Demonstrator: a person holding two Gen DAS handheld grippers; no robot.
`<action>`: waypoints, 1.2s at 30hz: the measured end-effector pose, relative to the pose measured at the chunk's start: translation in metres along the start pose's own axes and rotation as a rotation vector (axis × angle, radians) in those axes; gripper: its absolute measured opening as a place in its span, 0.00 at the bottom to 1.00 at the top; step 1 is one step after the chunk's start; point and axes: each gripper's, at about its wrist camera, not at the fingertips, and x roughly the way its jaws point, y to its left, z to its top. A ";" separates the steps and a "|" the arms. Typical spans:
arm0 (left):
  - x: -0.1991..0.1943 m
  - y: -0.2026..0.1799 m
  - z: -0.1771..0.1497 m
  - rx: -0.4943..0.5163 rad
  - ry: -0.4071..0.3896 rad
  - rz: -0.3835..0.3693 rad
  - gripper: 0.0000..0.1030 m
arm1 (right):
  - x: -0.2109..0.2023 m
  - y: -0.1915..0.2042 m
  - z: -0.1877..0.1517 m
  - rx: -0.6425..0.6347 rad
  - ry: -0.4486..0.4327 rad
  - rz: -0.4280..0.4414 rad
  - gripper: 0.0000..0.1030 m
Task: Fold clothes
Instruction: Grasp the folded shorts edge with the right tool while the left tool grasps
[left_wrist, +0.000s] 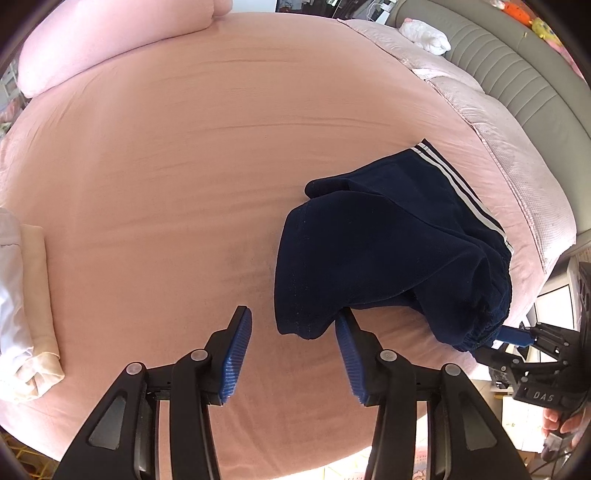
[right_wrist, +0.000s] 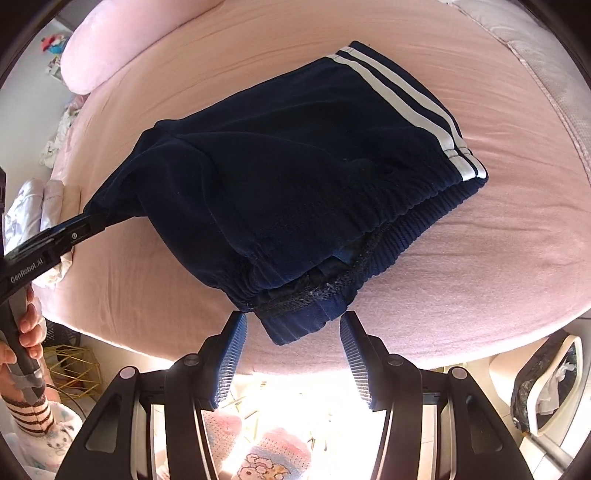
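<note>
Left tool (left_wrist: 293, 312): jaws wide, holding nothing. A hem corner of the shorts (left_wrist: 369, 251) drapes over its finger at 3 o'clock.

Right tool (right_wrist: 293, 316): jaws also wide. The near corner of the waistband (right_wrist: 369, 229) lies between the fingers, not pinched.

Bed (left_wrist: 184, 147): pink sheet, fairly smooth, fills both views.

Shorts: navy with white side stripes, at 3 o'clock in the left view and centre to 12 o'clock in the right view. They appear doubled, one leg over the other, with the waistband towards the right tool.

Folded pile (left_wrist: 33, 295): cream and white, at 9 o'clock, well apart from the shorts.

Judgement: this fits either tools just opened after the lengthwise fold, or tools poised to pinch hem and waistband for a cross fold. The frames do not settle which. Any pinch must catch every stacked layer, as the elastic edge is thick.
</note>
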 end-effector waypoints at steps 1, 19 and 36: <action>0.002 0.000 -0.001 0.000 0.001 -0.005 0.43 | 0.002 0.002 0.000 -0.019 -0.014 -0.015 0.51; 0.025 -0.012 -0.014 0.044 -0.116 -0.068 0.43 | 0.031 -0.010 0.022 -0.145 -0.151 -0.089 0.50; 0.013 -0.013 -0.020 0.061 -0.239 -0.199 0.29 | 0.027 -0.037 0.046 -0.014 -0.249 0.131 0.18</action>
